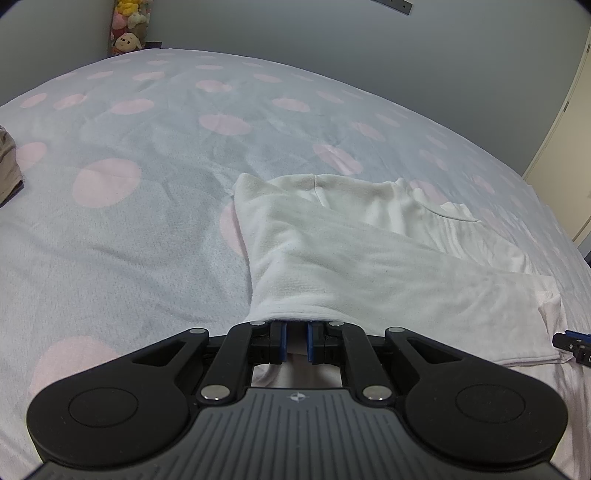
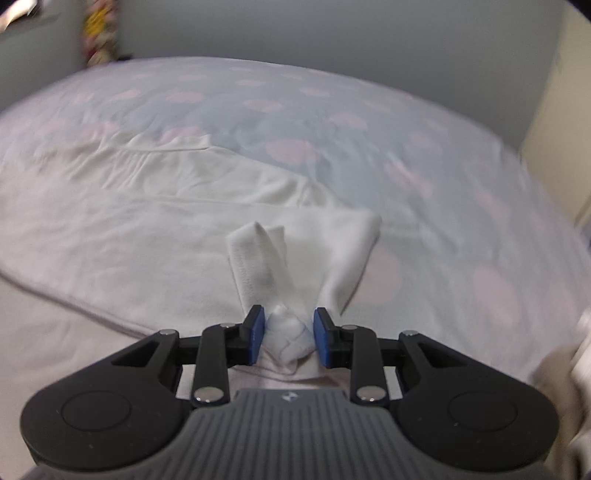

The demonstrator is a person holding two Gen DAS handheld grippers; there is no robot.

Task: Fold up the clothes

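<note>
At the bottom centre of the left wrist view, the left tongs (image 1: 295, 341) are clamped on the near edge of a white garment (image 1: 332, 251), which stretches from them across the bed (image 1: 129, 240) toward the right. In the right wrist view, the right tongs (image 2: 289, 338) hold a bunched wad of the same white garment (image 2: 129, 229) between their blue pads (image 2: 256, 334), the cloth spreading to the left. Beyond lies the bedspread with pink polka dots. Stuffed toys (image 1: 129, 26) stand at the upper left against the grey wall (image 1: 332, 44).
</note>
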